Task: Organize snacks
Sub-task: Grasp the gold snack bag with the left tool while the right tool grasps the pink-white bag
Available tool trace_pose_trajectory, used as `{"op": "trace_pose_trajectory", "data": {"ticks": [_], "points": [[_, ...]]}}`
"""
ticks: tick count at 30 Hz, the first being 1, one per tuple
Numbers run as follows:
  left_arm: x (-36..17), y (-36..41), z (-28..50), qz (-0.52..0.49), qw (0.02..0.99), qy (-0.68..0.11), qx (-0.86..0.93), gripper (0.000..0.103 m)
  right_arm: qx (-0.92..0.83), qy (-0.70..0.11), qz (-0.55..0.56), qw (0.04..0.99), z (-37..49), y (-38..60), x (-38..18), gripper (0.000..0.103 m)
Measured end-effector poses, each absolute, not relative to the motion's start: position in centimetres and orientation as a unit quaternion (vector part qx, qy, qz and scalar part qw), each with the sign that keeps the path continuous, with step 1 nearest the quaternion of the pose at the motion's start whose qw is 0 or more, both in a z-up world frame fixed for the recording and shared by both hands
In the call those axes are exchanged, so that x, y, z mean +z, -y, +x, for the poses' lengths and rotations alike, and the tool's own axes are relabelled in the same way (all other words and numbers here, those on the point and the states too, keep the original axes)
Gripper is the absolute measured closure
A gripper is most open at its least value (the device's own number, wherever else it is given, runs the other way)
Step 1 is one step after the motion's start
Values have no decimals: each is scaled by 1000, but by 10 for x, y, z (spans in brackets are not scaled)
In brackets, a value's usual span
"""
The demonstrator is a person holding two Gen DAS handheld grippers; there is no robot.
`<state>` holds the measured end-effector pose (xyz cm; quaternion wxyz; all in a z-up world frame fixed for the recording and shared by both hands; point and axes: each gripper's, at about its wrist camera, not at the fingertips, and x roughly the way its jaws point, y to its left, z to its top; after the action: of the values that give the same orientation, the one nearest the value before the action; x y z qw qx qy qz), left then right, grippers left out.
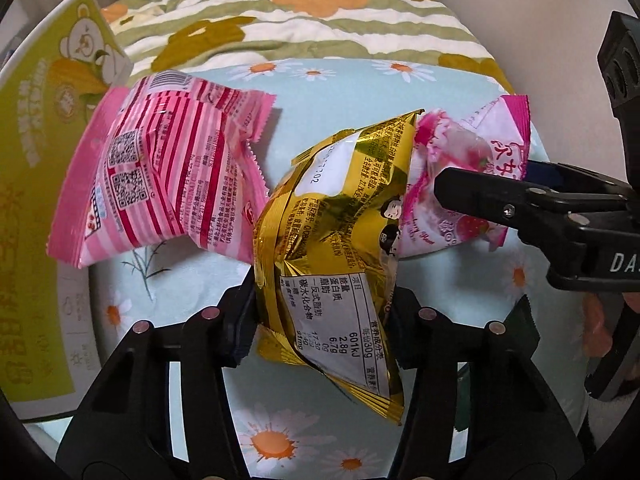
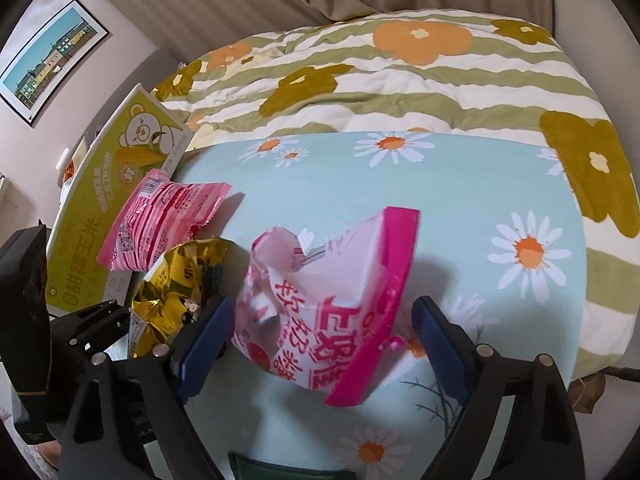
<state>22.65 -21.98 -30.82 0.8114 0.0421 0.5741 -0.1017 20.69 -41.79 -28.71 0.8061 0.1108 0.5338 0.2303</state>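
Snacks lie on a blue daisy sheet, and two of them are between gripper fingers right now. Nearest in the left wrist view, the gold bag sits low in the middle of the frame. The left gripper has its fingers pressed against both sides of the bag, so it looks like it is holding it. Low in the middle of the right wrist view, the pink and white bag sits between the blue pads of the right gripper. The pads stand wide, with a gap on the right side, so I cannot tell if they really grip it.

Things could go wrong here. The gold bag is shiny and puffy, so it may slide out if the squeeze is soft, or crush if the squeeze is hard. The two bags touch each other, so pulling one may drag the other. The loose pink and white bag could tip off its pads.

Farther up and left lies the striped pink bag, leaning on the green box. A tug may bump it.

Some things are hard to see. The green box is cut off at the left edge, so I cannot tell if it is open. The gold bag's front is hidden. Beyond the sheet lies a flowery quilt.
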Motion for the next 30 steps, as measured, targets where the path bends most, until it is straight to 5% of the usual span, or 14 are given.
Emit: {"op": "trace_pose_trajectory", "data": {"ticks": [5,19,30], "points": [[-304,212,225,32,813,-573,-98,55,239,-534,104,804,208,408,-289,24],[-269,210,208,27,825,-552,-118,56,211,-528,65,820,188,405,-271,68],[-188,190,196,-2,861,-494,-123,56,193,-490,84,846,163,417,-202,74]]}}
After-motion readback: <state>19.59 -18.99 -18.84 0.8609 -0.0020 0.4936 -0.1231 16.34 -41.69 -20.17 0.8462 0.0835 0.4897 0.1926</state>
